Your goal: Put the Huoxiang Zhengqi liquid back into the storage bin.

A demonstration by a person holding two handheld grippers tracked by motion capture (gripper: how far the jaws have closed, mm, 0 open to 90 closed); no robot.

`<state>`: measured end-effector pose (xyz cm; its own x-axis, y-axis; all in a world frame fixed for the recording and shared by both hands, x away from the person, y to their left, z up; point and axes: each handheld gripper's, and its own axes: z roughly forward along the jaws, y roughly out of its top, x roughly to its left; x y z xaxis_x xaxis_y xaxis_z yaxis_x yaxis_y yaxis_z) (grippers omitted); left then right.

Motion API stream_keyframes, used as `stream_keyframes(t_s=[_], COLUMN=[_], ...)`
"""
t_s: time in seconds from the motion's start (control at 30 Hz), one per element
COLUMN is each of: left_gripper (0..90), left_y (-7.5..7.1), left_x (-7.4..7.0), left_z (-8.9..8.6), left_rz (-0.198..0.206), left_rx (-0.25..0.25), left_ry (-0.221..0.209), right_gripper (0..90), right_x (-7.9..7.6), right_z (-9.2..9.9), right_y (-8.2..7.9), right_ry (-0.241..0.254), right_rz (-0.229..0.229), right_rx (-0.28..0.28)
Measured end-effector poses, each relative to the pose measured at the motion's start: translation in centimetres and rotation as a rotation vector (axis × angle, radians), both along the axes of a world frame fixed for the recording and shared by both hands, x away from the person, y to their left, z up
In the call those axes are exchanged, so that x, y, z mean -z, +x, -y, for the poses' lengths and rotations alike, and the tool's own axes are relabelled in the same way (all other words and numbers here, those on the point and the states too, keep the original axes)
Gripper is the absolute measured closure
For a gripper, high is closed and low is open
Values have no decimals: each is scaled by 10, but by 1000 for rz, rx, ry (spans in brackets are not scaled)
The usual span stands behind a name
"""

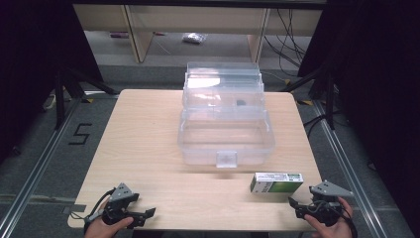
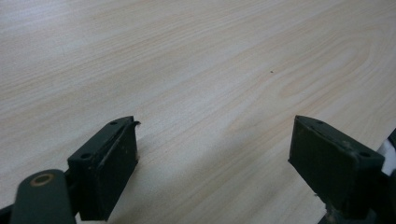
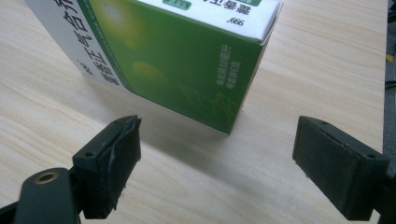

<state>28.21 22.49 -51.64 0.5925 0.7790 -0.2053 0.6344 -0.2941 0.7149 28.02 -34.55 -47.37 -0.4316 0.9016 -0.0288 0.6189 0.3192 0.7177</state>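
A green and white carton lies flat near the table's front right. My right gripper sits just in front of it, open, jaws pointing at the carton. In the right gripper view the carton fills the upper half, its green end face a short way beyond the spread jaws of the right gripper, not touching them. My left gripper rests at the front left corner, open. In the left gripper view the left gripper has bare wood between its jaws. A clear plastic box stands mid-table with its lid tilted back.
A small dark spot shows through the raised lid. The wooden table has bare room left of the box and along the front. Beyond the far edge are shelf legs and cables. A "5" mark is on the floor at left.
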Motion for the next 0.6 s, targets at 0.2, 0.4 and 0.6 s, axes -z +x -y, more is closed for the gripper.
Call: stream_keyframes(t_s=[0.2, 0.4, 0.6], left_gripper=[148, 148, 148], left_y=[1, 1, 1], left_x=[0, 0, 1], left_z=[-1, 0, 0], left_rz=[3, 3, 8], left_rx=[6, 5, 3], left_ry=[6, 3, -5], right_gripper=[163, 161, 161], right_x=[-3, -7, -17], right_z=[0, 0, 0], right_y=[0, 1, 1], right_ry=[-16, -39, -79], right_rz=[2, 17, 9], right_rx=[7, -16, -61])
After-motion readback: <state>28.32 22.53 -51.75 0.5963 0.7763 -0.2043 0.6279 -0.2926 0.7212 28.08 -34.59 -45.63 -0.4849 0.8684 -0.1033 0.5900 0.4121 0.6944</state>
